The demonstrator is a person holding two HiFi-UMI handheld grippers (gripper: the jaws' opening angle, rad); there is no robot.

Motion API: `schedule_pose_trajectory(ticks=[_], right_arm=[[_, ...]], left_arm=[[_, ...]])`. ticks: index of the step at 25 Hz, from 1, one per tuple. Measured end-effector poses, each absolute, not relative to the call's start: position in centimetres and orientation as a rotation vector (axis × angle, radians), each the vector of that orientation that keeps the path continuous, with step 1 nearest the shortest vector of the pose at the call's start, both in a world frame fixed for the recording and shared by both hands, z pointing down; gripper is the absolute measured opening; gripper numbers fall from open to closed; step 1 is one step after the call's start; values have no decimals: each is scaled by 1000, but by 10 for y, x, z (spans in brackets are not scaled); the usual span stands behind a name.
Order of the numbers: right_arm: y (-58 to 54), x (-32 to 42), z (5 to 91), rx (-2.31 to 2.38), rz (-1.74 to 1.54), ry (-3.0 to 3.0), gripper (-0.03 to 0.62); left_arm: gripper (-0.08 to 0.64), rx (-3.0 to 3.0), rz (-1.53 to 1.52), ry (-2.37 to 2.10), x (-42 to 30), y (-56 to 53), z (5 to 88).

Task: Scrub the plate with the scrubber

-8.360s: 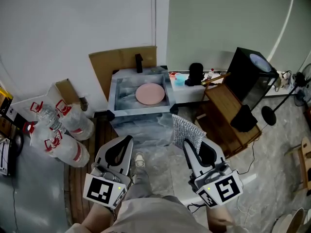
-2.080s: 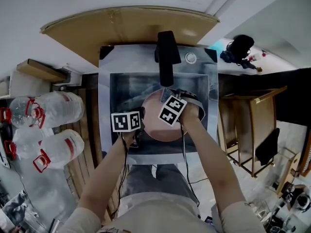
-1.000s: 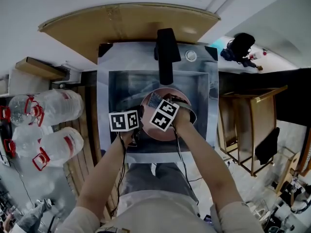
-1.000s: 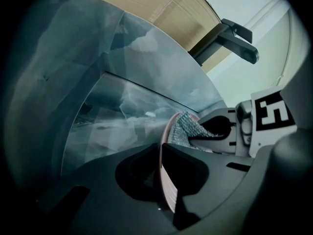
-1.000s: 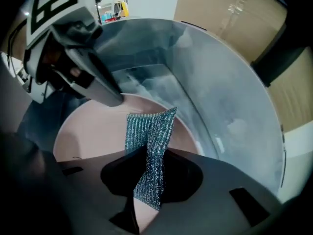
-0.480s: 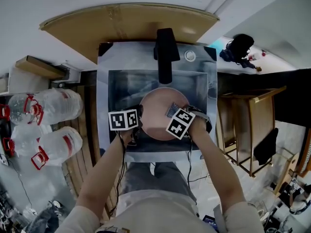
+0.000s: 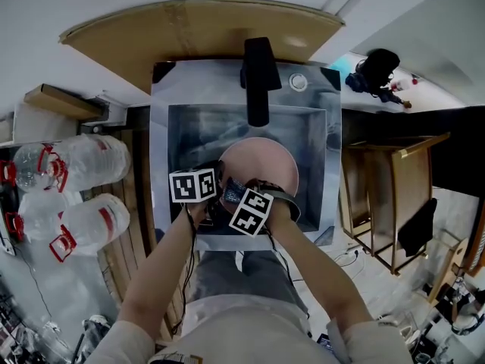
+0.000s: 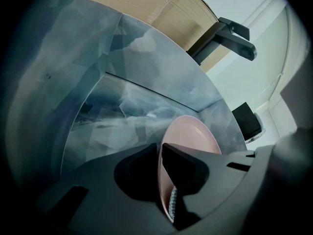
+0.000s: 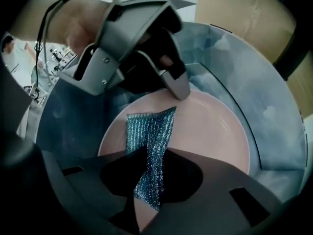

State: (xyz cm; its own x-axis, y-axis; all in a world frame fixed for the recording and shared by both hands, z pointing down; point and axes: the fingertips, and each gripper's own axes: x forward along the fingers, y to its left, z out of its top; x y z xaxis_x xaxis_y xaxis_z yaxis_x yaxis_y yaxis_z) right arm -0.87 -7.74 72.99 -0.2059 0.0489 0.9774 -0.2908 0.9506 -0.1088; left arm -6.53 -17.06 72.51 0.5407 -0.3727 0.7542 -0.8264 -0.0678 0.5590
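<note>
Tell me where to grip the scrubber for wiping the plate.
Pinch the scrubber at its near end, coming from the near rim of the plate. It is a thin, limp mesh strip; its far end lies flat on the plate, free to wipe. The right tool is clamped there.

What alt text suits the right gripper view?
The right gripper grips a teal mesh scrubber lying on a pink plate in a steel sink. The left gripper, jaws opening, straddles the plate's rim.
</note>
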Motion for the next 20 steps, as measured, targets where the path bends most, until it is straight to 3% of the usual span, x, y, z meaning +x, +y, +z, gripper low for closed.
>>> schedule_pose_trajectory(ticks=[12, 20], right_arm=[[-204, 35, 731, 428, 186, -1696, 109], [-169, 113, 729, 375, 155, -1469, 101]], left_arm=[[41, 1675, 509, -1011, -67, -169, 725], [41, 1677, 525, -1021, -68, -168, 725]])
